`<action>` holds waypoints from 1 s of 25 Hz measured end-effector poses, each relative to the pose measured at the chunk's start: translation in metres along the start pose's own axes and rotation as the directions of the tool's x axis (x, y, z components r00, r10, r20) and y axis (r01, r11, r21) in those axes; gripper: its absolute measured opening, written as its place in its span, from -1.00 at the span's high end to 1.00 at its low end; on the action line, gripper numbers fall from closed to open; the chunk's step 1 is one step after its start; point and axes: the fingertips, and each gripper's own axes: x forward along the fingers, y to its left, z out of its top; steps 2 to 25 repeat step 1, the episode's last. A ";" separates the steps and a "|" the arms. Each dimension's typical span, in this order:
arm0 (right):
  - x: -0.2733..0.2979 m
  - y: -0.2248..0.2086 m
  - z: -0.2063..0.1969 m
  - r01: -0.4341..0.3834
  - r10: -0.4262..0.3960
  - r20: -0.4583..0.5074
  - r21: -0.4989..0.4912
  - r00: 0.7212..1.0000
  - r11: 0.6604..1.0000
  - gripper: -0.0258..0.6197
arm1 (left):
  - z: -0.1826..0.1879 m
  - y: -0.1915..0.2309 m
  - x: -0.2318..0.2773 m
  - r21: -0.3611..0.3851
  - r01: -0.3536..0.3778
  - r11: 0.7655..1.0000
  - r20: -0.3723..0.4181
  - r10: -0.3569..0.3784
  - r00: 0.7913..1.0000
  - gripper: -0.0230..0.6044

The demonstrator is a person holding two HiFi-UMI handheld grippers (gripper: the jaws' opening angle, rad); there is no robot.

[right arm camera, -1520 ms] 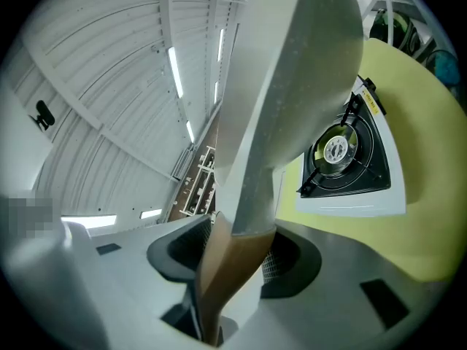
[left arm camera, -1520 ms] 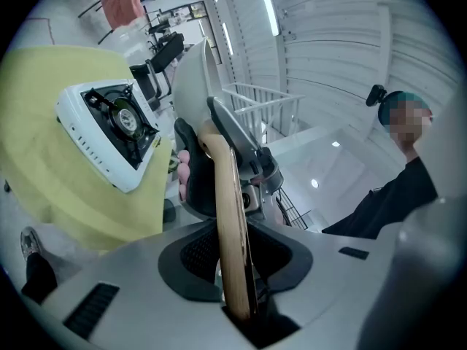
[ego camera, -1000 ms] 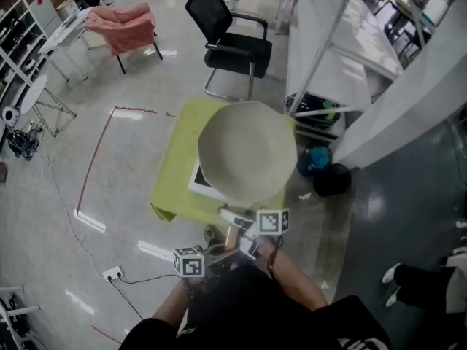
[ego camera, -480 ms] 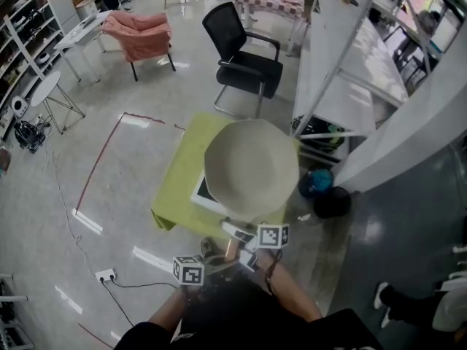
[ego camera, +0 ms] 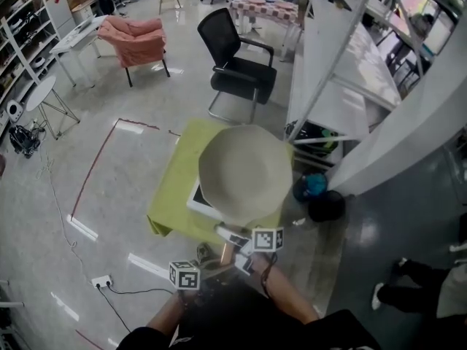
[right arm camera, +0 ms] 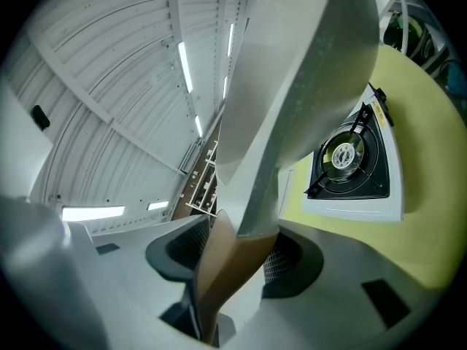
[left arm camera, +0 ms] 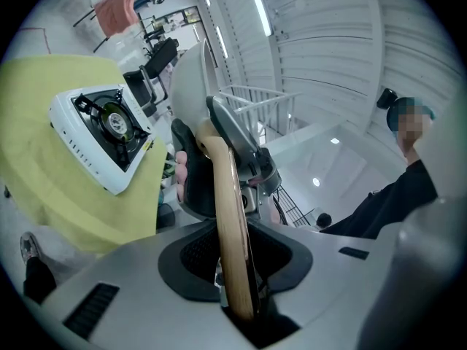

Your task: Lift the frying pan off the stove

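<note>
Lifted frying pan (ego camera: 246, 172) covers stove (ego camera: 198, 195); shelf frame (ego camera: 349, 79) near right.

A low counter (ego camera: 156, 211) sits in the middle of the head view. It is covered all over by a yellow-green cloth (ego camera: 179, 159), which hangs down at the lower left corner. On the cloth lies a white single-burner gas stove (left arm camera: 95, 133), with its black grate (left arm camera: 91, 108) and round burner (left arm camera: 113, 119) facing up. Only one white corner of the stove shows in the head view. The counter stands on a glossy grey floor (ego camera: 109, 188).
</note>
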 end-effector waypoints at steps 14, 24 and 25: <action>0.001 0.000 0.001 -0.002 0.002 -0.004 -0.026 1.000 1.000 0.25 | 0.000 0.000 -0.001 -0.001 0.000 1.000 0.001 0.000 1.000 0.50; 0.001 0.000 0.001 -0.002 0.002 -0.004 -0.026 1.000 1.000 0.25 | 0.000 0.000 -0.001 -0.001 0.000 1.000 0.001 0.000 1.000 0.50; 0.001 0.000 0.001 -0.002 0.002 -0.004 -0.026 1.000 1.000 0.25 | 0.000 0.000 -0.001 -0.001 0.000 1.000 0.001 0.000 1.000 0.50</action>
